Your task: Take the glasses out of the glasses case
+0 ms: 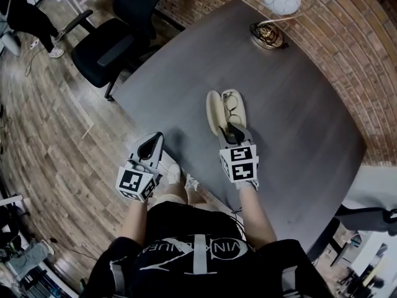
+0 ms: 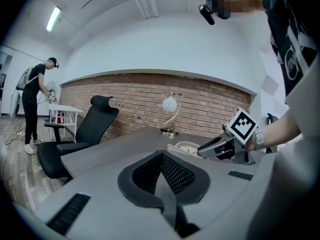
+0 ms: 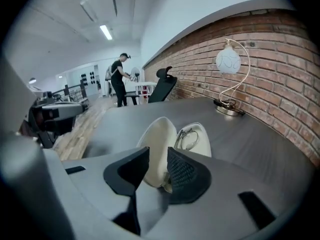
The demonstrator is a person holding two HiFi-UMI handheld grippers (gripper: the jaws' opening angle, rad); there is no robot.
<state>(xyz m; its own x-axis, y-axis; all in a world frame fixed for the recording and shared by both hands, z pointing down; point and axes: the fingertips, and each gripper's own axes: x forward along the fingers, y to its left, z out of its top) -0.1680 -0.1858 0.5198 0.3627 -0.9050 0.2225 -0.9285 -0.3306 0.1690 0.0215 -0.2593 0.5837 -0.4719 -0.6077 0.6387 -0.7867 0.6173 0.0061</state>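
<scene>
An open cream glasses case lies on the dark grey table, lid and tray side by side. Thin wire-framed glasses rest in the right half. My right gripper points down at the case's near end. In the right gripper view the jaws of the right gripper stand apart, with the near end of the case between them and the glasses just beyond the right pad; I see no pad pressing on the case. My left gripper is shut and empty at the table's near left edge, apart from the case.
A desk lamp with a round white shade stands at the far side by the brick wall. A black office chair sits off the table's far left corner. A person stands farther off on the wooden floor.
</scene>
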